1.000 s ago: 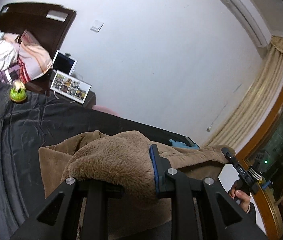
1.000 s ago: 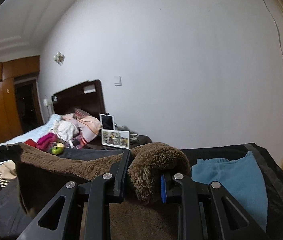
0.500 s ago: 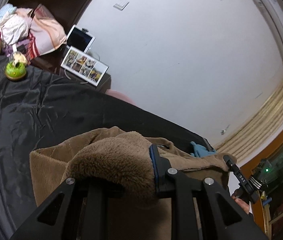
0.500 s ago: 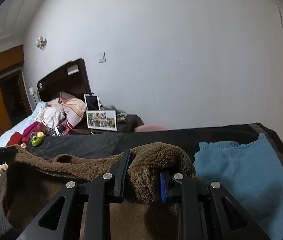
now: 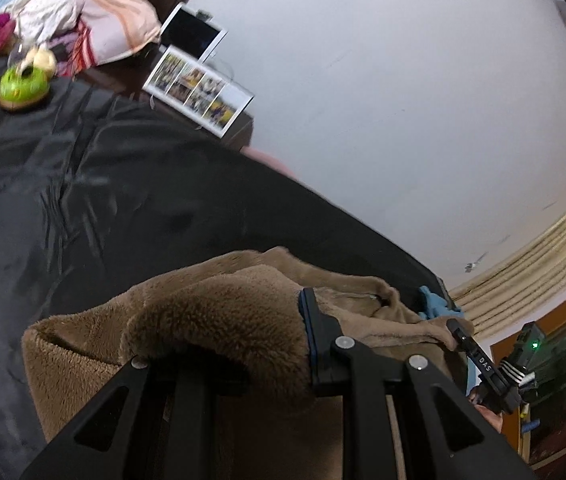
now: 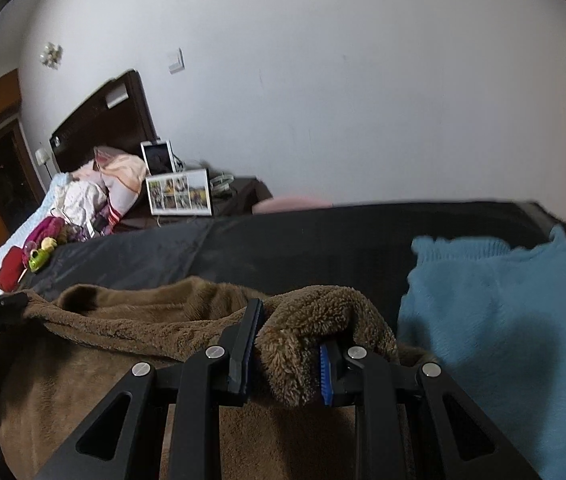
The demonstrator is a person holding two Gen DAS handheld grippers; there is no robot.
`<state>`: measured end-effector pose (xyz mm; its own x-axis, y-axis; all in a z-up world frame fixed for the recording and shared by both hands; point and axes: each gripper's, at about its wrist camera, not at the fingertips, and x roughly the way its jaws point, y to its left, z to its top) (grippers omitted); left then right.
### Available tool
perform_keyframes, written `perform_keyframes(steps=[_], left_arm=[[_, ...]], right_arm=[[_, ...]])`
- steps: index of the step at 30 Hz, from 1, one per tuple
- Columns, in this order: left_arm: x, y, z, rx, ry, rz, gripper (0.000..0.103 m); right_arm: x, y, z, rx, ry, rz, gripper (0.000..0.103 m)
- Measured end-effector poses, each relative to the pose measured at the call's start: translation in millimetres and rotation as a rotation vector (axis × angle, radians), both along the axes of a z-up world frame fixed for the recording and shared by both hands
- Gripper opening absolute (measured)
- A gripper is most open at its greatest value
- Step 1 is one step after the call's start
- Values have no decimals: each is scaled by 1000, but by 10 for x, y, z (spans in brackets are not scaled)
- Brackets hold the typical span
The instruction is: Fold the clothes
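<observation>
We hold the brown fleece garment (image 5: 211, 320) up by two corners over the dark sheet (image 5: 83, 200).

Left of the blue sweater (image 6: 503, 312), our left gripper (image 5: 223, 344) is clamped on one bunched edge and our right gripper (image 6: 283, 356) on another, so the fleece hangs stretched between them above the sheet, ready to be laid or doubled over.

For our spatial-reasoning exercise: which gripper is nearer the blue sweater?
Right. The right gripper holds the brown fleece just beside the blue sweater; the left gripper grips the fleece's far end.
</observation>
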<state>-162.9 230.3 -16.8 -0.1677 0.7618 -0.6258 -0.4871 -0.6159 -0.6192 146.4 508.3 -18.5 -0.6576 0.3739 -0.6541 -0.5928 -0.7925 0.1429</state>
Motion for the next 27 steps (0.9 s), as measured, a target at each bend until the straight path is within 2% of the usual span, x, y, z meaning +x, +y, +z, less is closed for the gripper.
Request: perform_keyframes(steps=[2,4,6,8,15,18,20,22,24,25,27], left_arm=[[-31,10,-94,-14,-26,-2,26],[-41,12,-139,-5,-42,-15,35],[-31,-17,-116,25,-47,-21,59],[-22,-75,-67,53,-37,-5,77],[5,-300,120,140,16,65,80],[27,-361,218,165,37,71,80],[50,-391,283,176,51,68,80],[70,-397,347,171,72,62,81],[92,-373,399,141,100,57,81],[110,-352,415,126,113,49,81],[145,-312,443,99,136,32,82]], right_arm=[[-59,47,-78,-25,-24,2,27],[-115,94,-155,-50,-47,4,34],[-114,117,-193,-81,-28,25,55],[-96,100,-170,-84,-2,42,61],[-84,-72,13,4,43,57,65],[-68,-14,87,-51,86,63,67],[-35,121,64,-182,129,52,70],[-3,254,38,-314,170,42,79],[21,370,-39,-442,186,30,79],[26,388,-60,-458,169,21,79],[36,322,-19,-378,118,14,79]])
